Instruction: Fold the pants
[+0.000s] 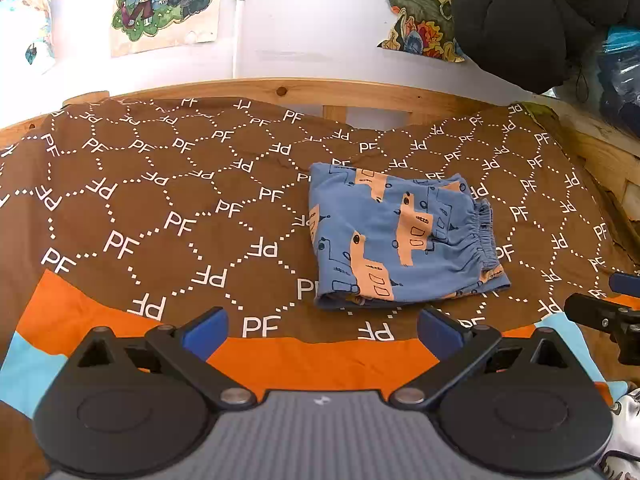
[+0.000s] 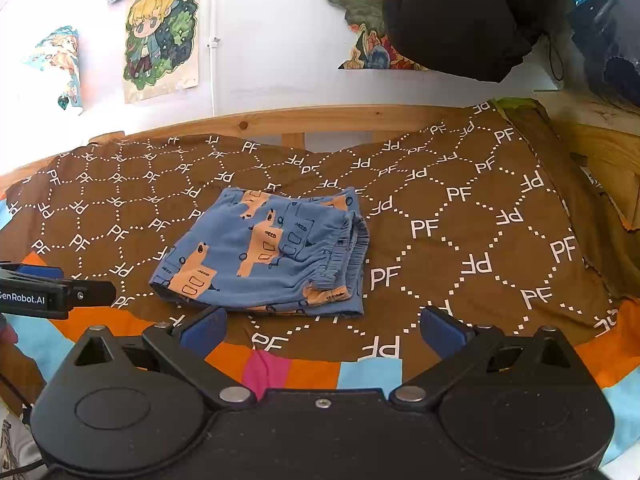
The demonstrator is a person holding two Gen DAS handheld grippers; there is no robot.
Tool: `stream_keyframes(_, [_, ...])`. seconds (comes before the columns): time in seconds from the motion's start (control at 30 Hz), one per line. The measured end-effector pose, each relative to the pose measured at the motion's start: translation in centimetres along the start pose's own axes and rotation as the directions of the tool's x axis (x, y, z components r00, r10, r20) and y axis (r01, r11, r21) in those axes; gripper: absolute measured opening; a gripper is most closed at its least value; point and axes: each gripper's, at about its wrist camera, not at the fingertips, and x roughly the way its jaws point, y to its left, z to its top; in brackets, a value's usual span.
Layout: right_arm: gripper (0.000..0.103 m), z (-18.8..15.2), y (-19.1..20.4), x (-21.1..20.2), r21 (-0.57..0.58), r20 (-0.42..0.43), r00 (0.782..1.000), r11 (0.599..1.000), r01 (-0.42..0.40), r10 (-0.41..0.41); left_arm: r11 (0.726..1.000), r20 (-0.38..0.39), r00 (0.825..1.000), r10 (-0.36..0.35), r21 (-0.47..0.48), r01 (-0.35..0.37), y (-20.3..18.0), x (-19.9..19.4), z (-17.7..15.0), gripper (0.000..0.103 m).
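Observation:
Blue pants (image 1: 396,236) with orange truck prints lie folded into a compact bundle on the brown bedspread (image 1: 160,208), the elastic waistband on the right side. The same pants (image 2: 268,256) sit just beyond my right gripper. My left gripper (image 1: 322,330) hovers open in front of the bundle's near edge, nothing between its blue pads. My right gripper (image 2: 322,330) is open too, close to the bundle's near right corner and holding nothing. The right gripper's tip (image 1: 600,316) shows at the right edge of the left wrist view; the left gripper's tip (image 2: 52,292) shows at the left edge of the right wrist view.
A wooden bed frame (image 1: 304,92) runs along the far edge against a white wall with posters (image 1: 168,4). A black garment (image 1: 536,20) hangs at the upper right. An orange and light-blue border (image 1: 320,360) edges the bedspread near me.

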Motion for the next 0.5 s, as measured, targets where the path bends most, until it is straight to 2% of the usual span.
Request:
stream_keyframes(0.2, [0.102,0.04,-0.19,0.05,0.003,-0.004,1.000,1.000,0.000,0.000,1.000,-0.016,1.000,-0.011,0.002,0.011,-0.05,0.05,0.04,0.103])
stream_keyframes(0.37, [0.102,0.04,-0.18,0.09,0.001,-0.006,1.000,1.000,-0.002,0.002,0.998,-0.049,0.998,0.045,0.050,-0.043,-0.82,0.23,-0.03,0.103])
stream_keyframes(0.5, [0.102,-0.06,-0.15,0.14,-0.004,-0.008,1.000,1.000,-0.007,0.007,0.999,-0.040,0.999,0.018,0.043,-0.016,-0.84,0.04,-0.15,0.103])
